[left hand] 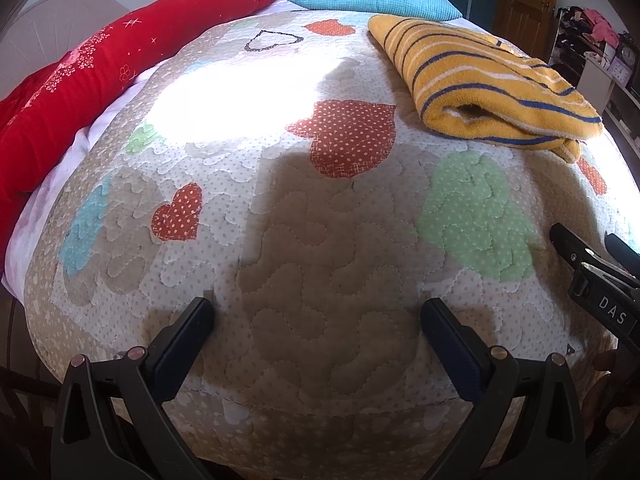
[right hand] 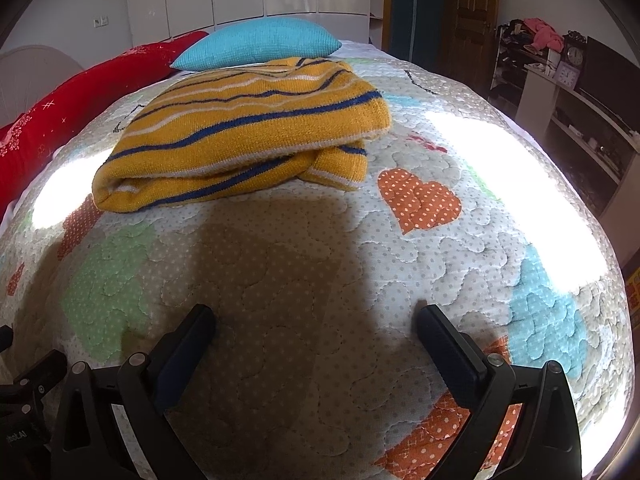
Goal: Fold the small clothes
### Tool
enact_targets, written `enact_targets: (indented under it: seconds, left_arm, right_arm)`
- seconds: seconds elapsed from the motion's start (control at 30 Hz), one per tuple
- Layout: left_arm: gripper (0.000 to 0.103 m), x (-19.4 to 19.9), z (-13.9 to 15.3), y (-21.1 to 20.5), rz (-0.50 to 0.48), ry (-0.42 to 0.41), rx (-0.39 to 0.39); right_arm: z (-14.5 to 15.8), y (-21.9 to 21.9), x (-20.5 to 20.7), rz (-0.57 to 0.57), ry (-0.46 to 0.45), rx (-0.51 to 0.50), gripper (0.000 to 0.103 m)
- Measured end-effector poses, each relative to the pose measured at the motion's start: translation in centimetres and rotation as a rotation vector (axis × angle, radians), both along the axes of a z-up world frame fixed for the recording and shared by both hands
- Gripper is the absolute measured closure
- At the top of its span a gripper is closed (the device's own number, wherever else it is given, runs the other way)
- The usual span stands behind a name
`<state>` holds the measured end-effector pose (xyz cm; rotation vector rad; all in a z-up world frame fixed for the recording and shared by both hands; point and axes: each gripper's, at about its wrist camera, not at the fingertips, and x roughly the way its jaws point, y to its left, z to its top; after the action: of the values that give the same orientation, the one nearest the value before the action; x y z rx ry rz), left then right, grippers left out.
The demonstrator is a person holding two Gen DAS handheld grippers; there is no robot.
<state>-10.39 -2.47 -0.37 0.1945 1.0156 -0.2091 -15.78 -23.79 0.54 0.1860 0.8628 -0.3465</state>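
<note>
**A:** Which step of the folding was in hand at this moment?

**B:** It looked like a pause between steps. The yellow striped sweater (right hand: 244, 136) already lay folded into a thick bundle on the bed (right hand: 304, 264), and neither tool touched it. The left hand-held gripper (left hand: 316, 316) stood with its jaws wide apart and nothing between them, low over the quilt near the bed's front edge. The right hand-held gripper (right hand: 316, 320) was equally spread and empty, just beside the left one.

**A:** Where exactly was the sweater?

**B:** Toward the far end of the bed, just in front of a turquoise pillow (right hand: 260, 42), well apart from both grippers. A red bolster (left hand: 100, 80) ran along the bed's left edge.

**A:** How did the sweater look?

**B:** Mustard-yellow knit with dark blue and white stripes, doubled over so several layers stacked up. The near fold was rounded and puffy, and a ribbed part (a cuff or hem, I could not tell which) poked out at its right corner.

**A:** What would the next move call for?

**B:** I judged that either the bundle counted as finished, or that loose part needed tucking. That would mean reaching forward across the bare quilt and pinching the soft knit gently, since a thick fold can spring open.
</note>
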Motion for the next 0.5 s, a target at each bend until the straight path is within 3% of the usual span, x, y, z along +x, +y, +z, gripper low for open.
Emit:
enact_targets:
  seconds: [0.5]
  left_arm:
    - [0.000,0.00,-0.03,-0.02,0.002,-0.018,0.020]
  right_arm:
    - [-0.26,0.87,-0.87,-0.014,-0.043,-0.033,0.000]
